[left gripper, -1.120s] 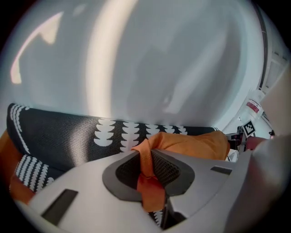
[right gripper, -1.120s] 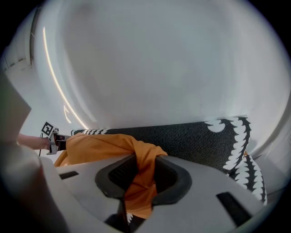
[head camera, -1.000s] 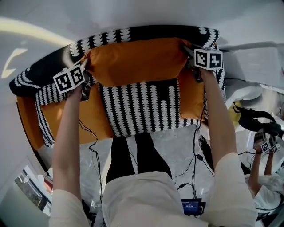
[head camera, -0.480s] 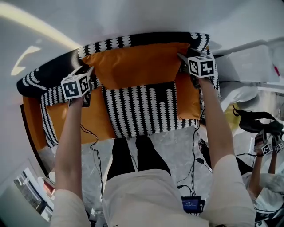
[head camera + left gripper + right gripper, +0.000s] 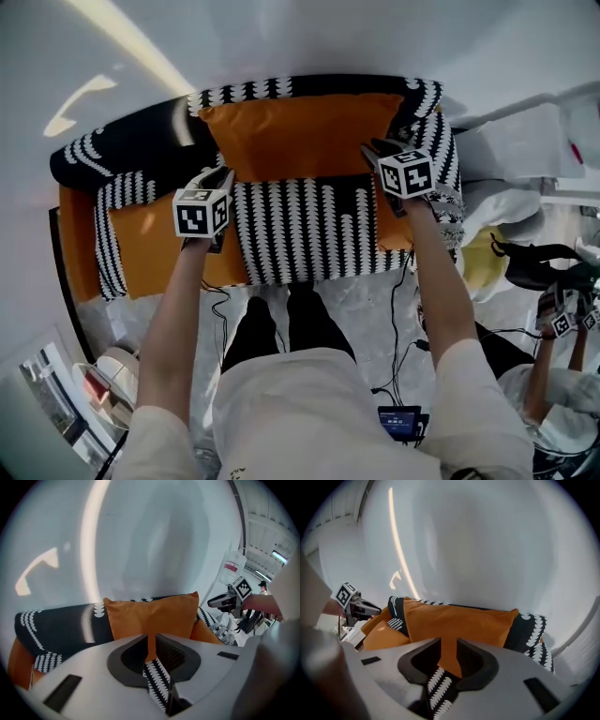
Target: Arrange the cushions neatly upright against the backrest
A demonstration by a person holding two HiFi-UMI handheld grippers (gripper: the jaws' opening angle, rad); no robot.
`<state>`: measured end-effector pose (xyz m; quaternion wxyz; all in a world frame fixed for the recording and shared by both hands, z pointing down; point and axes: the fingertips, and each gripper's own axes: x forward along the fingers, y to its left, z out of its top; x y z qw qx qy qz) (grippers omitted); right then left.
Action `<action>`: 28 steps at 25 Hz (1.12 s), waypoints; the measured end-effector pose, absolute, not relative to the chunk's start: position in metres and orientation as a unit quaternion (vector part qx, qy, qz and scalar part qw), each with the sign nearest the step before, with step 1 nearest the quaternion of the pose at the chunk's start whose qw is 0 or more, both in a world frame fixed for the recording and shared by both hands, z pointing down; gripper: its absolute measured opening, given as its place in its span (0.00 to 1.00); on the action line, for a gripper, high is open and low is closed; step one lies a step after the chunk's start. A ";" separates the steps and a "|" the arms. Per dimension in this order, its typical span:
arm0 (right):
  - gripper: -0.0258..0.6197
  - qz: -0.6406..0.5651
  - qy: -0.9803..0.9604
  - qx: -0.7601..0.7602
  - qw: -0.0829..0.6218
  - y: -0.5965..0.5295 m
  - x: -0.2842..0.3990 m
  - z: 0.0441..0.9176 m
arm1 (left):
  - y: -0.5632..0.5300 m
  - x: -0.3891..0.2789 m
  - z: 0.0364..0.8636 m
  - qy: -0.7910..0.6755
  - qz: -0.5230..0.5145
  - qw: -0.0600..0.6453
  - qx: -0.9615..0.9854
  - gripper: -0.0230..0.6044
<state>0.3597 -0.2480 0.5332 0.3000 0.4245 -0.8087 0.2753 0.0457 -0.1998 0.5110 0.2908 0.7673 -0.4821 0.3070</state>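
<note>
An orange cushion [image 5: 300, 136] [image 5: 150, 616] [image 5: 454, 620] stands upright against the sofa's black-and-white backrest [image 5: 131, 155]. In front of it lies a black-and-white patterned cushion [image 5: 300, 230]. My left gripper [image 5: 221, 176] [image 5: 151, 639] hovers off the orange cushion's lower left corner. My right gripper [image 5: 369, 148] [image 5: 449, 644] hovers off its right edge. Neither touches it. Both pairs of jaws have just been closing and now stand a narrow gap apart, with nothing between them. A second orange cushion [image 5: 394, 220] lies at the right end of the seat.
The orange seat [image 5: 150, 248] shows bare at the left, crossed by a striped throw [image 5: 105, 244]. Cables [image 5: 211, 319] trail over the marble floor by my legs. Bags [image 5: 487, 258] and another person's hands [image 5: 562, 314] holding grippers are at the right. A white wall [image 5: 154, 536] rises behind the sofa.
Both grippers have let go of the orange cushion's top corners and drawn back toward me. The cushion stays upright against the backrest.
</note>
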 end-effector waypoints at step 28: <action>0.07 0.291 -0.877 0.289 0.249 0.103 -0.045 0.458 | 0.156 -0.219 0.462 -0.521 0.234 0.333 0.750 0.06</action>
